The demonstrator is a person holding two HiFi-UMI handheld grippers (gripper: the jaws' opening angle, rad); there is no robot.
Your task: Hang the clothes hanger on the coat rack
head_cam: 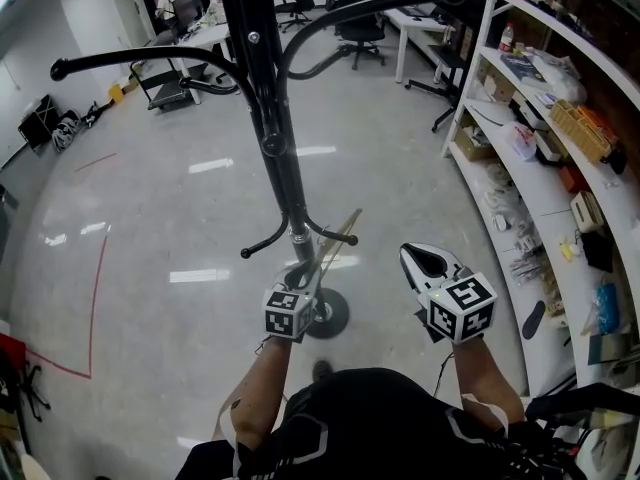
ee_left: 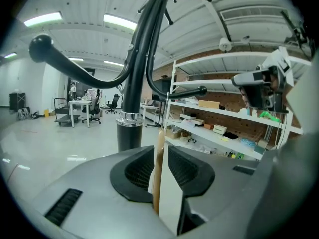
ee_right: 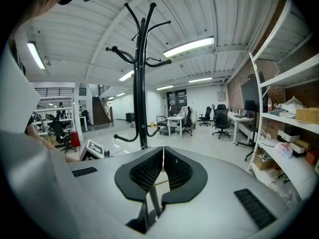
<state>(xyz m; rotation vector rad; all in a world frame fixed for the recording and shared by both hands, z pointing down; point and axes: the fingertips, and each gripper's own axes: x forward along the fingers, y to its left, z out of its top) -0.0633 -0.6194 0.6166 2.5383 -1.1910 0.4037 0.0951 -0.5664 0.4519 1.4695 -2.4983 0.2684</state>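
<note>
A tall black coat rack (head_cam: 275,118) with curved arms stands right in front of me; its pole (ee_left: 130,103) fills the left gripper view, and the right gripper view shows the rack (ee_right: 141,83) further off. My left gripper (head_cam: 308,283) hangs close to the pole's lower hooks, shut on a thin wooden clothes hanger (head_cam: 335,245) that slants up to the right. The hanger's wooden bar (ee_left: 159,168) runs edge-on between the left gripper's (ee_left: 160,151) jaws. My right gripper (head_cam: 420,256) hangs to the right of the rack, apart from the hanger. The right gripper's (ee_right: 163,151) jaws are shut, with nothing between them.
White shelving (head_cam: 540,138) full of boxes and small parts runs along the right side. The rack's round base (head_cam: 335,316) rests on the glossy floor below the left gripper. Desks, office chairs (head_cam: 360,18) and a cart (head_cam: 165,83) stand at the back. Red tape (head_cam: 100,268) marks the floor on the left.
</note>
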